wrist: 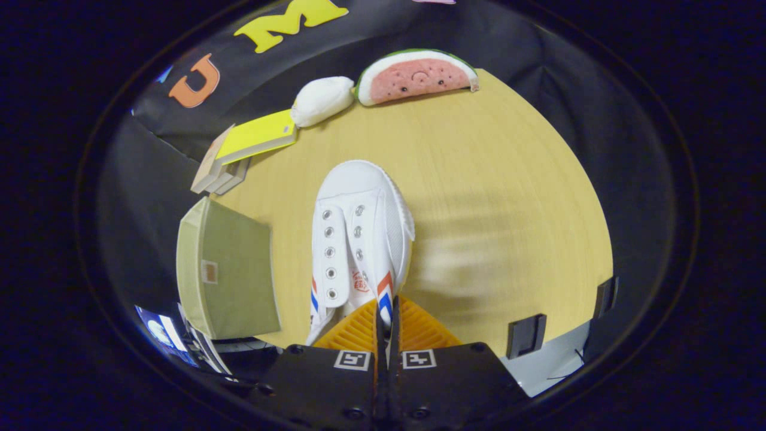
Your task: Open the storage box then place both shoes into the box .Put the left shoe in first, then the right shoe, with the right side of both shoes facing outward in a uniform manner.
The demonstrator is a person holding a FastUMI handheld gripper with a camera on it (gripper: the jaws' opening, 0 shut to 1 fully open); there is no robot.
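White shoe (359, 239), one, pinched by both fingers (413, 326).

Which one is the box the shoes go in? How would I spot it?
Start at the wooden table. The gripper is shut on a white shoe; the storage box sits beside that shoe at the table's edge. It is the plain olive-green fabric cube, unlike the yellow-covered books beyond it.

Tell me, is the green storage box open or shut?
Cannot tell. The green storage box sits left of the white shoe that the claw is shut on; no opening shows.
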